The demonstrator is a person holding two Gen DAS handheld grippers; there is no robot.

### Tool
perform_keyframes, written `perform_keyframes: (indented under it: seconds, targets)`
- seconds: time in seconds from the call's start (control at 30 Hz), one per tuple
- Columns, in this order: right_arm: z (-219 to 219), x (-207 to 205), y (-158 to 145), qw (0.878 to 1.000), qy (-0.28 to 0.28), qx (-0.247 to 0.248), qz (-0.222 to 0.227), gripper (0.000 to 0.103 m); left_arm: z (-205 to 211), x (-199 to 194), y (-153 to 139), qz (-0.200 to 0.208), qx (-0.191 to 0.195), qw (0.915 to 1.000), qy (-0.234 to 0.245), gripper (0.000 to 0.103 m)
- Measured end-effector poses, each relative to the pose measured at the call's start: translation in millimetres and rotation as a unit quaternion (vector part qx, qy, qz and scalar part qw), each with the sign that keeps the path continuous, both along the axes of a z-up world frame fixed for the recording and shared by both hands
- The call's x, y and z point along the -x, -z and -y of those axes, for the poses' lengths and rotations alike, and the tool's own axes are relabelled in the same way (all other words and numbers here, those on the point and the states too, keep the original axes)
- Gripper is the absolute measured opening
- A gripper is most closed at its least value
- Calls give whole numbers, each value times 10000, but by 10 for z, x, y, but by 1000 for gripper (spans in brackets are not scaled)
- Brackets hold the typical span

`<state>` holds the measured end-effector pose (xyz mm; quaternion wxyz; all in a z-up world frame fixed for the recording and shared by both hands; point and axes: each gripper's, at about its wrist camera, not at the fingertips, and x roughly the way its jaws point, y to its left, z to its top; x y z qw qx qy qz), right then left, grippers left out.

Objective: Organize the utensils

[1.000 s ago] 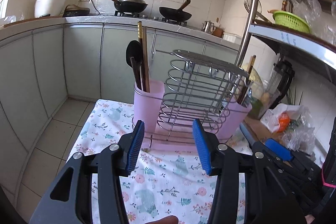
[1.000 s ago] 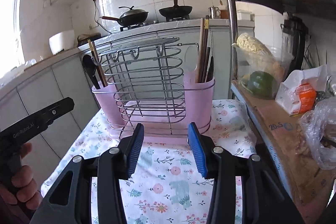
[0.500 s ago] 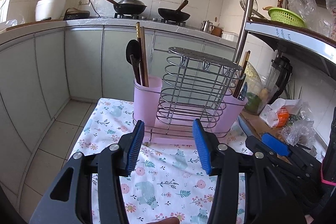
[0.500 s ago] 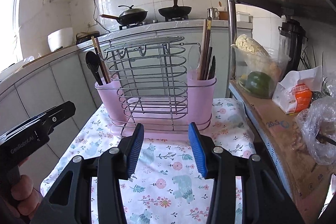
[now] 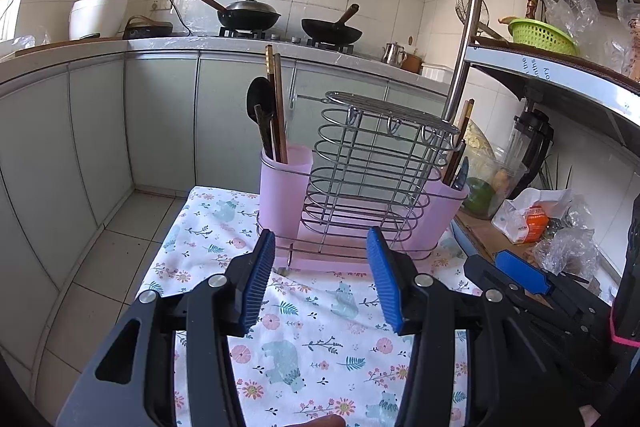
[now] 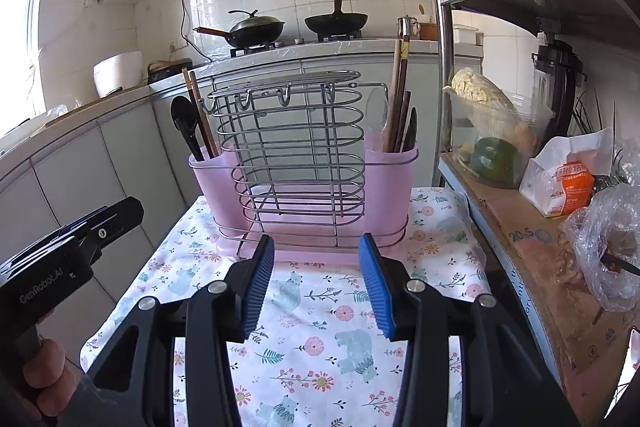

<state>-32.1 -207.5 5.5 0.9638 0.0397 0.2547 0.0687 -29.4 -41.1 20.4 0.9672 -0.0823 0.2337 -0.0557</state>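
Observation:
A wire rack with two pink cups (image 5: 362, 183) (image 6: 300, 167) stands on the floral cloth (image 5: 320, 327) (image 6: 320, 327). The left cup (image 5: 285, 183) (image 6: 214, 179) holds a black spoon (image 5: 258, 99) (image 6: 184, 117) and brown chopsticks (image 5: 276, 103) (image 6: 198, 107). The right cup (image 5: 438, 215) (image 6: 390, 183) holds chopsticks (image 6: 400, 95), a dark utensil and a clear spoon. My left gripper (image 5: 322, 275) is open and empty, short of the rack. My right gripper (image 6: 316, 281) is open and empty, also short of the rack.
A shelf on the right holds a plastic tub of vegetables (image 6: 494, 143), a white packet (image 6: 566, 179), bags and a blender (image 6: 558, 87). A steel post (image 6: 438, 39) rises beside the rack. Woks (image 5: 248, 15) sit on the far counter. Tiled floor lies left of the table.
Both grippers have drawn back a little from the rack, which looks smaller and more of the cloth shows. Both stay open and empty.

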Motion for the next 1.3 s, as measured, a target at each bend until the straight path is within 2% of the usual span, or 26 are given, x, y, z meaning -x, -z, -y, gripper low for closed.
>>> perform_keyframes:
  seconds: [1.3]
  targets:
    - [-10,5,-22,10000,-6,31,-9,43,45,0,-2,2,-31,10000,50,48]
